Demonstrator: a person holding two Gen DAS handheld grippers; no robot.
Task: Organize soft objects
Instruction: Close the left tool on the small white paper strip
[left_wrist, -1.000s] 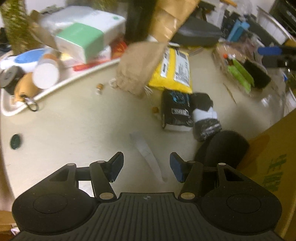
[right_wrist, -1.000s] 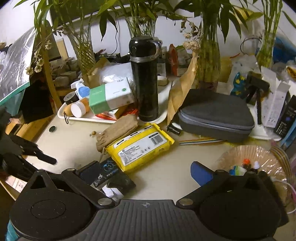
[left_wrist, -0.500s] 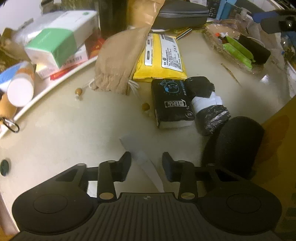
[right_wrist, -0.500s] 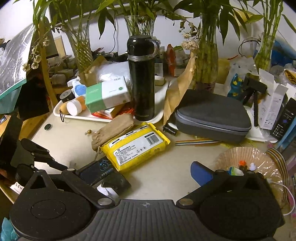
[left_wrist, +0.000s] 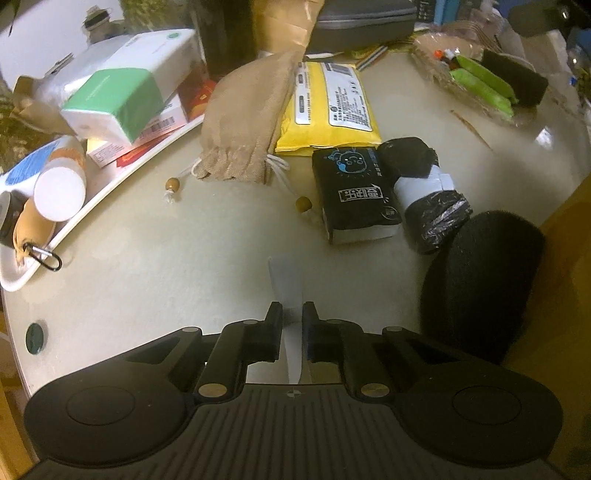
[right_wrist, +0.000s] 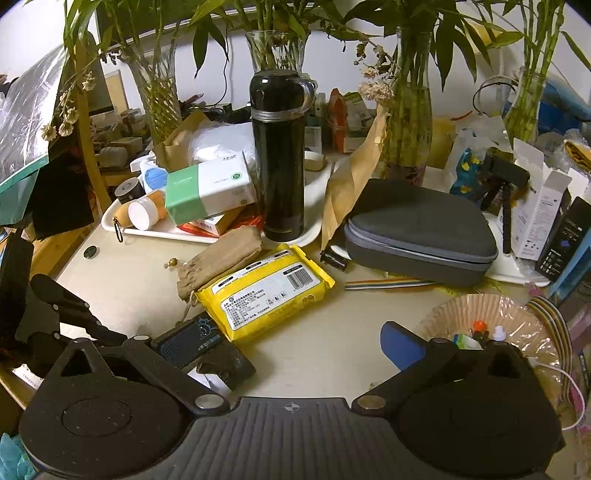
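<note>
Closer now, closing left tongs (left_wrist: 292, 320) straddle a pale strip (left_wrist: 286, 284), seemingly paper, on the cluttered beige table (left_wrist: 147, 258); right tongs (right_wrist: 273, 354) gape empty.

The left gripper (left_wrist: 291, 314) points steeply down at the tabletop, its jaws closing to a narrow gap with a pale strip (left_wrist: 286, 284) running between them, though whether the pads already press on it cannot be told. The right gripper (right_wrist: 280, 343) hangs at a shallower downward angle with its jaws spread wide and nothing between them; only its blue-padded right finger (right_wrist: 400, 345) shows clearly.
</note>
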